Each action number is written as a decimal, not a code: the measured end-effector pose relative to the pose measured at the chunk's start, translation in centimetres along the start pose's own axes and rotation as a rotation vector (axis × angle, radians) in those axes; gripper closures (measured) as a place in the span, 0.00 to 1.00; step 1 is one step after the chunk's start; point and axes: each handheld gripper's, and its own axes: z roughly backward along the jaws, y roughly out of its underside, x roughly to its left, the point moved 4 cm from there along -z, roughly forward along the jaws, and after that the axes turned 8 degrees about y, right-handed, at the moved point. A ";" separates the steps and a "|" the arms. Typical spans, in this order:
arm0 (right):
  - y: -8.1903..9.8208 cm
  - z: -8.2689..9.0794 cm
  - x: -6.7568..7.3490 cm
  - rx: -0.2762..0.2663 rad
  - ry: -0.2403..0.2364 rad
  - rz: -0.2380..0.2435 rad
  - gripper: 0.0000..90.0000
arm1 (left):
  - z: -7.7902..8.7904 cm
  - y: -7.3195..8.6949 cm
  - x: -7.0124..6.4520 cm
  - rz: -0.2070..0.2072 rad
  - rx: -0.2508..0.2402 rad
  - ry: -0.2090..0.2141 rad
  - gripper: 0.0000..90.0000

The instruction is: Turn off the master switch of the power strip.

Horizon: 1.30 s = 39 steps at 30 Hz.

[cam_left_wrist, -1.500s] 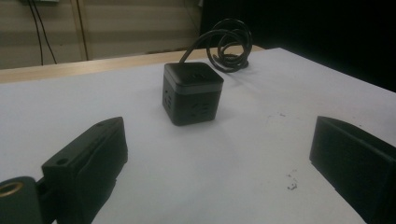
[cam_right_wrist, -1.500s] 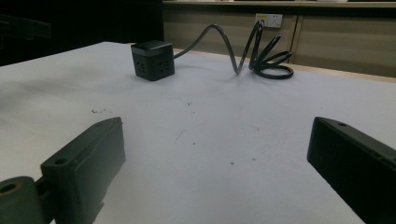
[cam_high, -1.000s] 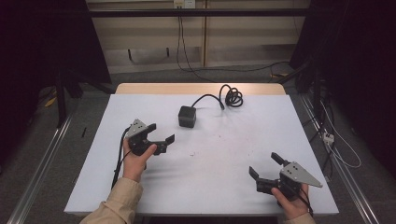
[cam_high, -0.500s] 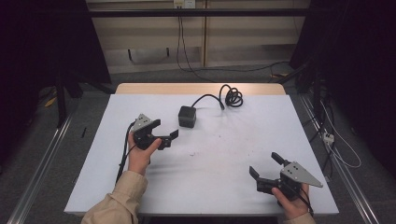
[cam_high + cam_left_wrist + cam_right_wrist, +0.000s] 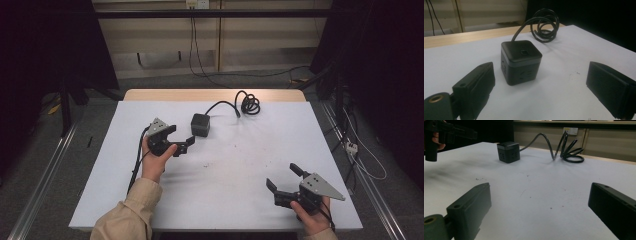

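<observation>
A black cube-shaped power socket (image 5: 200, 124) (image 5: 521, 61) (image 5: 508, 151) sits on the white table (image 5: 240, 170), its black cable coiled (image 5: 248, 104) (image 5: 546, 25) (image 5: 570, 151) behind it near the far edge. My left gripper (image 5: 181, 138) (image 5: 541, 82) is open, a short way in front-left of the cube, jaws pointing at it without touching. My right gripper (image 5: 282, 177) (image 5: 541, 210) is open low at the table's front right, far from the cube, with nothing between its jaws. The left gripper (image 5: 461, 132) also appears at the top left of the right gripper view.
A wooden strip (image 5: 210, 95) edges the table's far side. Beyond it runs a wall with a socket plate (image 5: 196, 4) and hanging cables (image 5: 192, 45). Metal rails (image 5: 45, 180) flank the table on the floor. Small dark specks (image 5: 235, 162) mark the table's middle.
My left gripper has moved forward and to the right, closer to the cube socket. The right gripper has stayed in place.
</observation>
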 end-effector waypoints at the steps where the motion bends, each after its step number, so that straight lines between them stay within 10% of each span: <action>1: 0.0 0.0 0.0 0.000 0.000 0.001 0.04 | 0.0 0.0 0.1 -0.002 0.005 0.001 0.09; 39: -0.1 0.1 -0.1 -0.005 0.003 -0.002 0.04 | -3.1 -1.6 0.3 -0.024 0.045 0.031 0.28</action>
